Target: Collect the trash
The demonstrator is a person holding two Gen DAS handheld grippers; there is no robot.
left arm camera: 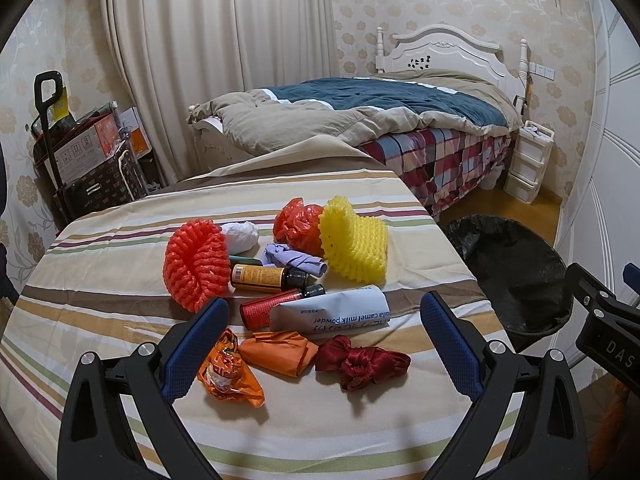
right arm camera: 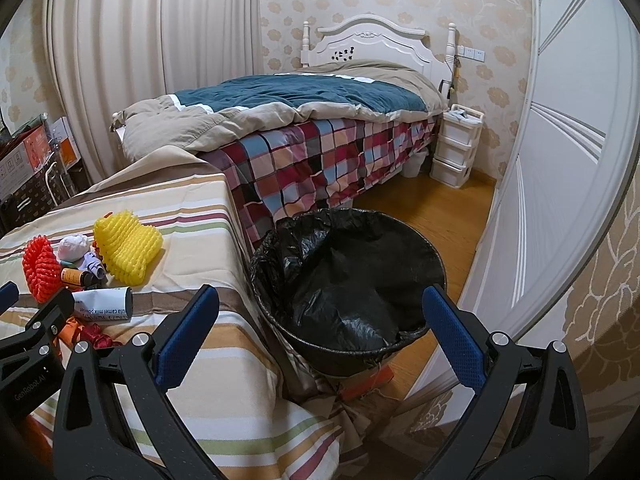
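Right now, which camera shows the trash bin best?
The right wrist view: the bin sits in the middle, with its whole rim and black liner visible, nothing inside it to see. The left wrist view shows only part of it at the right edge, beyond the table.

Left gripper hangs wide open, empty, over the striped table. Between its fingers: orange wrapper, orange paper, dark red ribbon, milk powder packet. Beyond: 2 foam nets, orange and yellow. Black-lined bin at right.
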